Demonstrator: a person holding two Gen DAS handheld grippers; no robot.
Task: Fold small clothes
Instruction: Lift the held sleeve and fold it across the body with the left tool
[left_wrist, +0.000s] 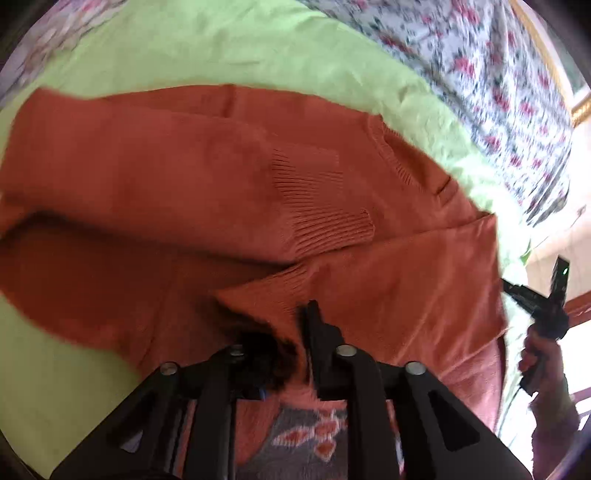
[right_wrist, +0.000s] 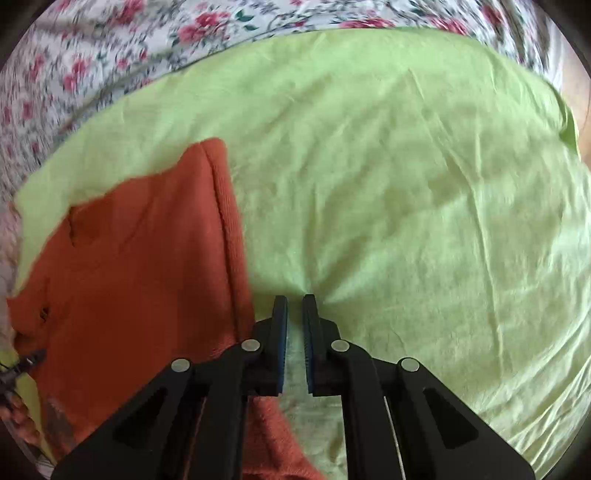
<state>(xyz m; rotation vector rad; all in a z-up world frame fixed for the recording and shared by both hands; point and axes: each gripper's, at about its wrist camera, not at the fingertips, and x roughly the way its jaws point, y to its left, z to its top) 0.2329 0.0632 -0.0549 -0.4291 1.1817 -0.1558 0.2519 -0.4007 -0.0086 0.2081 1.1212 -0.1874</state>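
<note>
An orange knitted sweater (left_wrist: 166, 192) lies spread on a light green sheet (left_wrist: 221, 48), with one sleeve folded across its body and the ribbed cuff (left_wrist: 325, 210) near the middle. My left gripper (left_wrist: 291, 325) is shut on the second sleeve's cuff (left_wrist: 269, 299), holding it over the sweater's near part; the left finger is hidden in the fabric. In the right wrist view the sweater (right_wrist: 140, 280) lies to the left. My right gripper (right_wrist: 294, 306) is slightly open and empty above the green sheet (right_wrist: 406, 184), just right of the sweater's edge. The right gripper (left_wrist: 546, 295) also shows in the left wrist view at the far right.
A floral bedspread (right_wrist: 92, 62) lies under and beyond the green sheet; it also shows in the left wrist view (left_wrist: 498, 92). A patterned grey and orange garment (left_wrist: 306, 439) shows below my left gripper. Wide bare green sheet lies right of the sweater.
</note>
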